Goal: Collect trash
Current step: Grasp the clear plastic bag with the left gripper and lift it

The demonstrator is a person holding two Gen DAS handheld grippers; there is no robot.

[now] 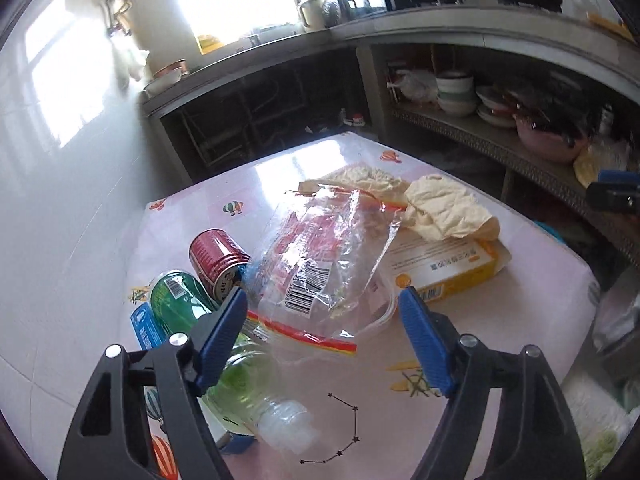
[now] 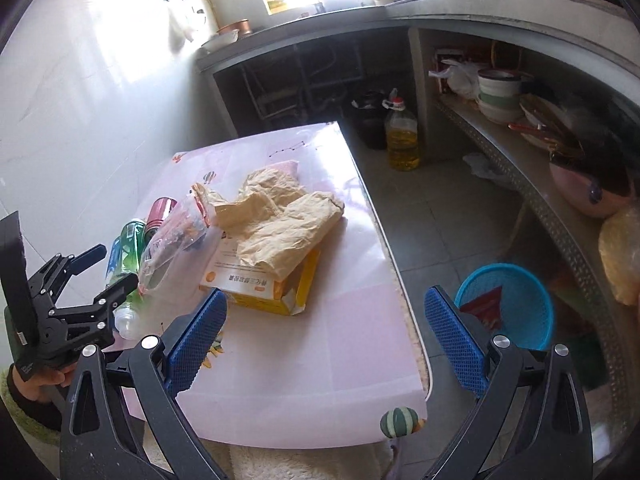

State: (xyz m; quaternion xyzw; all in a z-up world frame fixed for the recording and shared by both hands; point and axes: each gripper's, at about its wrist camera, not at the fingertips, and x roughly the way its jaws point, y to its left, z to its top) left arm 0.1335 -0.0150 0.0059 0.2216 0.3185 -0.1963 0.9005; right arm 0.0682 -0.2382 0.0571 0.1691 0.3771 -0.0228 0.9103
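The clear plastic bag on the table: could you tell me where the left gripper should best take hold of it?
Grip the near edge of the clear plastic bag by its red-and-yellow strip, coming down from the front with the left gripper. That edge lies free, facing the open jaws.

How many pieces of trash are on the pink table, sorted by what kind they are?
Red cans: 1
Green plastic bottles: 2, one labelled, one nearer the camera
Clear plastic bags: 1
Crumpled paper wads: 1 pile, count of separate sheets unclear
Orange and white cardboard boxes: 1
Blue packets: 1, partly hidden
Total: 7
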